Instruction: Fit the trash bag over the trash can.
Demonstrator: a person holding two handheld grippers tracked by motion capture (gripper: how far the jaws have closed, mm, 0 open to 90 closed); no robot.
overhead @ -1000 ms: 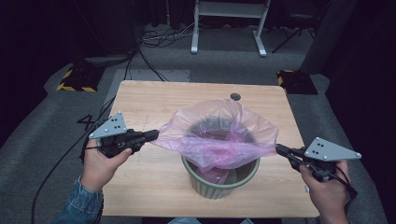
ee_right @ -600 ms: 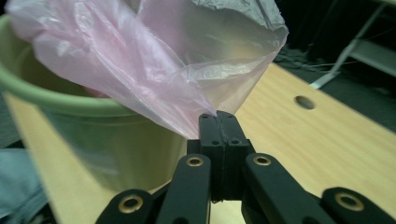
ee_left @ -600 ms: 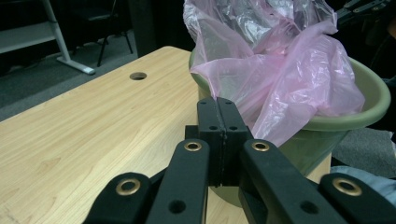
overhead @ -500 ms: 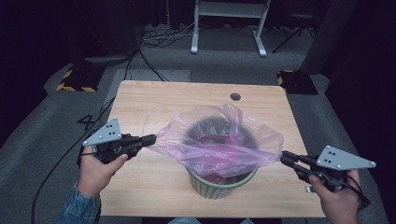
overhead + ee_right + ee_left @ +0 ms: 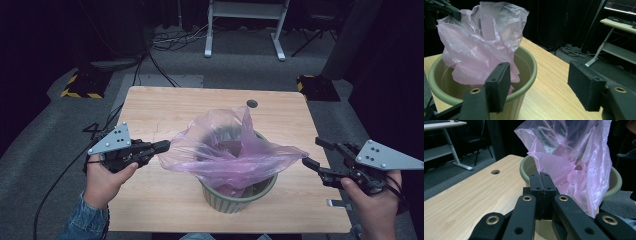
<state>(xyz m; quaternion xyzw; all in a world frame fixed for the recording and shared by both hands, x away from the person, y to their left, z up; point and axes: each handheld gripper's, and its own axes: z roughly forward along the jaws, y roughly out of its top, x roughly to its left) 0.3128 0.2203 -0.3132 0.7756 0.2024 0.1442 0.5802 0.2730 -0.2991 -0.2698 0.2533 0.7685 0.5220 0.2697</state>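
A thin pink plastic bag (image 5: 230, 150) sits bunched in a green round bin (image 5: 235, 200) near the front of the wooden table (image 5: 165, 105). My left gripper (image 5: 165, 146) is shut on the bag's left edge and holds it stretched out over the bin's side; in the left gripper view its jaws (image 5: 543, 176) press together on the film (image 5: 574, 157). My right gripper (image 5: 312, 152) stands just right of the bag's pointed right corner. Its jaws have just been opening, and in the right gripper view nothing lies between them (image 5: 540, 80); the bag (image 5: 481, 42) hangs beyond its left jaw.
A round cable hole (image 5: 252, 103) lies in the table behind the bin. Past the far edge stands a white desk frame (image 5: 245, 25), with cables on the floor and a yellow-and-black striped block (image 5: 80, 85) at the left. Bare wood lies left and behind the bin.
The right gripper has opened and let go of the bag's right edge, rising slightly. The bag's mouth has slackened and folded inward. The left gripper keeps its hold.
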